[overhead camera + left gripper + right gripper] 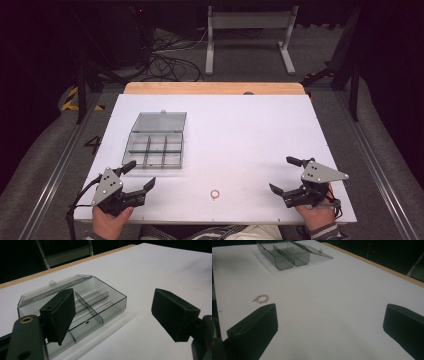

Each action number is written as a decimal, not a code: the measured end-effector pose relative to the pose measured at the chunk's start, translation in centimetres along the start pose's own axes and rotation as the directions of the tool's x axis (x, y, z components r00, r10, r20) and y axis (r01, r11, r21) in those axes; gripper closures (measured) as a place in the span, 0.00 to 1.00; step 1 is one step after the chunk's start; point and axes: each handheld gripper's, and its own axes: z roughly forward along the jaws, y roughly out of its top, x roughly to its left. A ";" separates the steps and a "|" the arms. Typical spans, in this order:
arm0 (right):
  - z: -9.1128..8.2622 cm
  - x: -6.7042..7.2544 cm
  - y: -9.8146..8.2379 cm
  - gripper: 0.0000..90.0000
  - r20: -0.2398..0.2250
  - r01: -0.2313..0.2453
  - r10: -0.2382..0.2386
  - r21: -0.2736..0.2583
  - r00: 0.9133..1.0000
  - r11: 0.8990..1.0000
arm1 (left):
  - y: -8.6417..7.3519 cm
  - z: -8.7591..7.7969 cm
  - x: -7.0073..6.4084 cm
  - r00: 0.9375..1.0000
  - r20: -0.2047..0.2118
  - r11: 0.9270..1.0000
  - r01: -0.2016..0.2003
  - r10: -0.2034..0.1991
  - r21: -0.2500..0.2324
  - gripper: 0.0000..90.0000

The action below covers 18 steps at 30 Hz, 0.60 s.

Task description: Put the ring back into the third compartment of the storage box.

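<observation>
left gripper (140,176) sits at the near-left corner of the white table (250,130), held from below by the person's left hand (111,216). jaws spread wide, nothing between them, not touching the box. its far jaw tip is just beside the near edge of the clear compartment box (154,150); the other jaw points toward the table's middle. in the left gripper view the gripper (113,315) shows the same gap w/ bare table in it, and the box (100,302) lies just beyond the left-hand jaw, lid (53,288) swung open and lying flat behind it.

right gripper (286,175) is well apart from the box, off toward the near-right corner, held by the right hand (316,215). jaws also spread wide, holding nothing; whether they rest on the table or hover, can't tell. right gripper view: gripper (329,325) w/ bare white surface between the jaws.

small pinkish bead ring (215,194) lies flat on the table, nearer than the box and to its right, roughly between the two grippers, touching neither. in the right gripper view the ring (261,299) sits just past the left-hand jaw, w/ the box (284,255) far beyond it. box dividers visible; compartment contents too dim to tell.
</observation>
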 end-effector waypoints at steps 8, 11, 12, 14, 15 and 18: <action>0.1 0.1 0.0 0.01 -0.014 -0.006 0.006 -0.002 1.000 1.000 | 0.2 -0.1 0.0 1.000 -0.001 1.000 -0.014 0.014 0.003 0.23; 0.1 0.1 0.0 0.01 -0.016 -0.009 0.009 -0.001 1.000 1.000 | 0.3 -0.1 -0.1 1.000 -0.016 1.000 -0.027 0.027 0.000 0.23; 0.1 0.1 0.0 0.01 -0.016 -0.003 0.003 -0.005 1.000 1.000 | 0.3 -0.1 -0.2 0.999 -0.019 0.999 -0.034 0.034 0.001 0.23; 0.1 0.1 0.0 0.01 -0.017 -0.007 0.007 -0.002 1.000 1.000 | 0.3 -0.1 -0.2 0.999 -0.019 0.999 -0.036 0.036 0.004 0.24; 0.1 0.1 0.0 0.01 -0.019 -0.008 0.008 -0.002 1.000 1.000 | 0.3 -0.1 -0.3 0.999 -0.018 0.999 -0.039 0.039 0.006 0.24; 0.2 0.1 0.0 0.01 -0.020 -0.008 0.008 0.005 1.000 1.000 | 0.5 -0.1 -0.3 0.999 -0.010 0.999 -0.033 0.033 0.012 0.24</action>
